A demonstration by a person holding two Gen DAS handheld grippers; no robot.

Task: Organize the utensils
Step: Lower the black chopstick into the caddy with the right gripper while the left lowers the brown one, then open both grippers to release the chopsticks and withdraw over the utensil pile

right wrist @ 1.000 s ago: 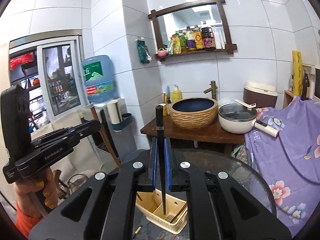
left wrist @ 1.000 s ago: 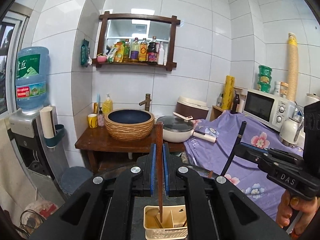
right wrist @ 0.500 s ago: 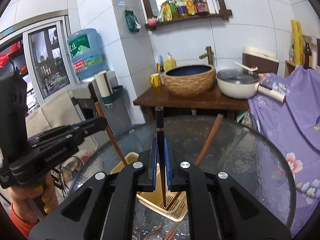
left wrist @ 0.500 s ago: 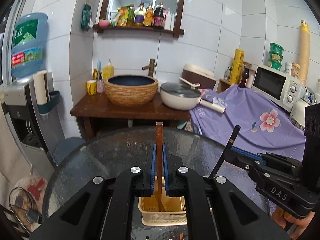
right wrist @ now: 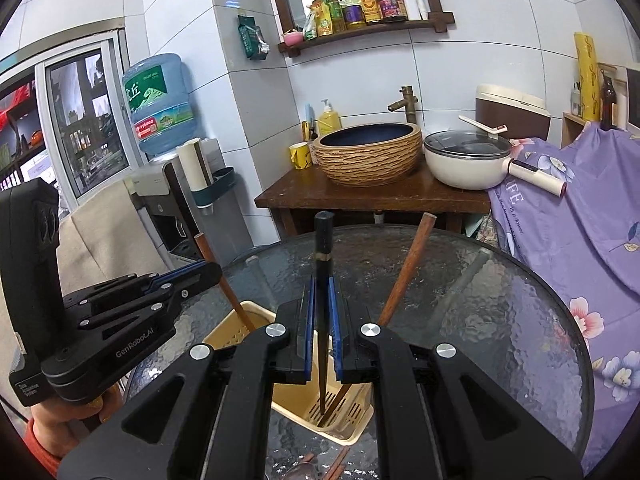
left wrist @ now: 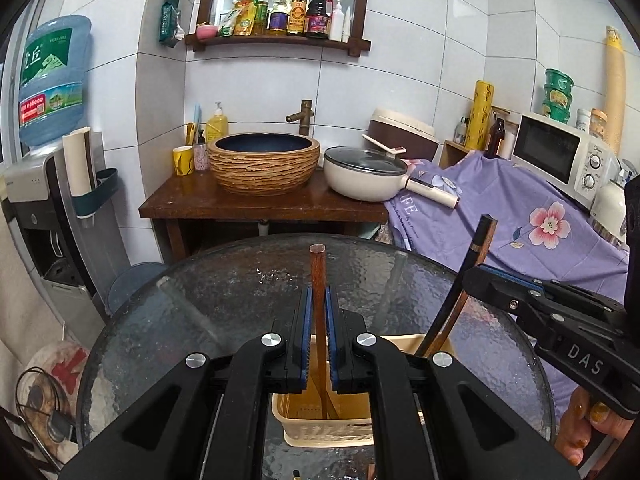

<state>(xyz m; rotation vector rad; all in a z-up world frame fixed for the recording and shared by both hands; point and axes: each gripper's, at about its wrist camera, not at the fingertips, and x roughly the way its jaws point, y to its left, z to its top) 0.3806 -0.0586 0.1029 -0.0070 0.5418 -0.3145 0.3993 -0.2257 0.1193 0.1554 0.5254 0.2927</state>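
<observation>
- Left wrist view: the left gripper [left wrist: 319, 332] is clenched on a reddish-brown wooden chopstick [left wrist: 318, 280], held upright between the blue pads.
- The lower end of this chopstick reaches down into the cream slotted plastic utensil basket [left wrist: 326, 434], which stands on the round textured glass table [left wrist: 224, 300] near its front edge.
- The right gripper [left wrist: 478, 276] enters from the right edge of the view, clamped on a black chopstick with a brown lower part [left wrist: 466, 280]; that chopstick slants down into the right side of the same basket.
- Part of a hand [left wrist: 588, 428] grips the right tool's handle at the lower right.
- Right wrist view: the right gripper [right wrist: 321, 332] grasps the black chopstick [right wrist: 322, 248] upright; its tip sits inside the near compartment of the basket [right wrist: 320, 412].
- A second reddish-brown wooden chopstick [right wrist: 406, 272] leans freely in that compartment, upper end tilted to the right.
- The left gripper [right wrist: 212, 274] holds its chopstick [right wrist: 224, 280] in the far-left compartment.
- Loose utensils lie on the table at its front edge, too cropped to identify.
</observation>
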